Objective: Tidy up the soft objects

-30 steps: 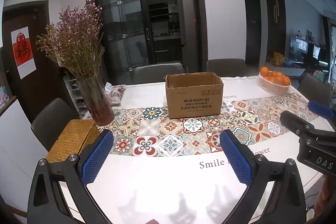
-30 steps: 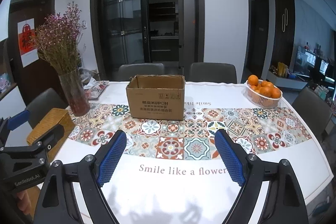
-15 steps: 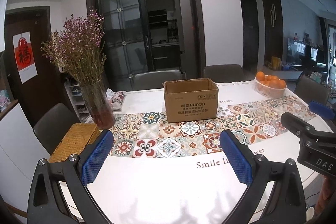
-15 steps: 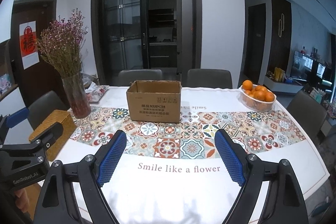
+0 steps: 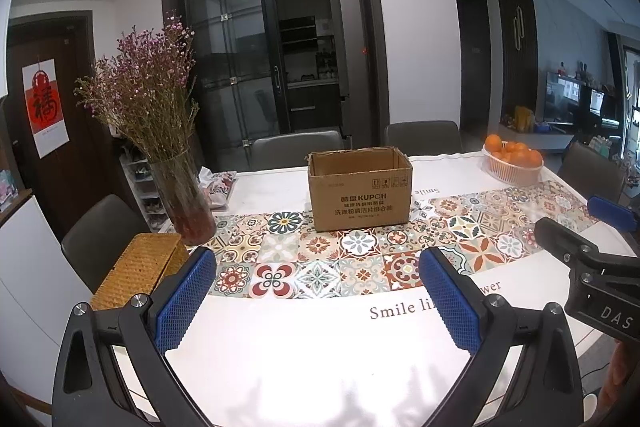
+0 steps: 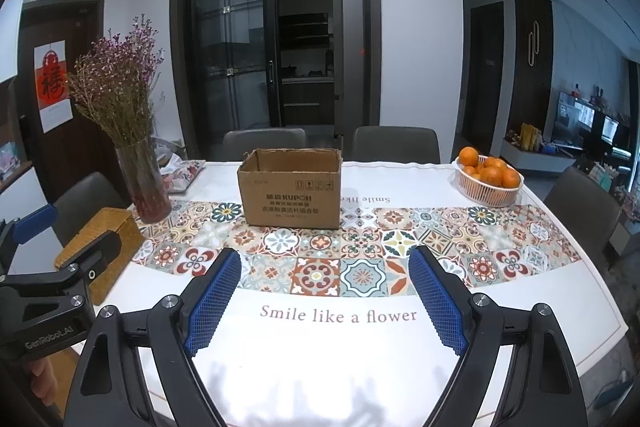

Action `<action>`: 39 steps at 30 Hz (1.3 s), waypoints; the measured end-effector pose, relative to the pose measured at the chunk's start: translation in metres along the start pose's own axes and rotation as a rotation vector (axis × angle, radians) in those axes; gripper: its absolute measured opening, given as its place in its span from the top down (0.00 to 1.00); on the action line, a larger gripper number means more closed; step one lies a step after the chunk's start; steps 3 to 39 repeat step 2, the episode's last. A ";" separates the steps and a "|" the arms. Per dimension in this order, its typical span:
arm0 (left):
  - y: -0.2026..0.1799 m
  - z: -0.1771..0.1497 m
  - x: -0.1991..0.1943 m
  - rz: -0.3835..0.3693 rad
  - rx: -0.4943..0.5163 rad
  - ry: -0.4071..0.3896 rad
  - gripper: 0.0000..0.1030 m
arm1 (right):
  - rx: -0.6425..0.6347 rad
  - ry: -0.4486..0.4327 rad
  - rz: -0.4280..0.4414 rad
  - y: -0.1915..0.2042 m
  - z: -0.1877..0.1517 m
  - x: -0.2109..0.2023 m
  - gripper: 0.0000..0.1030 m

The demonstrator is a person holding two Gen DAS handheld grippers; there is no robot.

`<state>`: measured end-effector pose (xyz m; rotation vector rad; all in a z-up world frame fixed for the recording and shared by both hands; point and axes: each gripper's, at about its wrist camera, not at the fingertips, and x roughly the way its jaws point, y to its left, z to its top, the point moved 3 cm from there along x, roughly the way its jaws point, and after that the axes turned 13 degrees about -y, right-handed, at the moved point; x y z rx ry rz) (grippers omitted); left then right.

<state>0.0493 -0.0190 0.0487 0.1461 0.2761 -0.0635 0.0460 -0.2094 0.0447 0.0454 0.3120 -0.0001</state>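
An open brown cardboard box (image 5: pixel 360 195) stands on the tiled table runner (image 5: pixel 320 255), also in the right wrist view (image 6: pixel 292 193); its inside is hidden. A floral soft pouch (image 5: pixel 218 189) lies behind the vase, also in the right wrist view (image 6: pixel 182 175). My left gripper (image 5: pixel 318 271) is open and empty above the table's near edge. My right gripper (image 6: pixel 324 271) is open and empty at about the same distance from the box. Each gripper shows at the edge of the other's view.
A glass vase of dried flowers (image 5: pixel 180 195) stands at the left. A woven basket box (image 5: pixel 140 267) sits at the left edge. A white basket of oranges (image 6: pixel 488 179) sits far right. Chairs (image 6: pixel 396 147) surround the table.
Both grippers have risen and drawn back a little from the table, so the box appears lower and farther. Both stay open and empty.
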 end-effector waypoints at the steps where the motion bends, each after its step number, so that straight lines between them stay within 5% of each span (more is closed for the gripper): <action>1: 0.000 0.000 0.001 0.000 0.000 0.003 0.00 | 0.000 0.001 -0.002 0.000 0.000 0.000 0.15; 39: 0.001 0.000 0.002 0.001 0.000 0.004 0.00 | 0.001 0.001 -0.001 0.000 0.000 0.000 0.15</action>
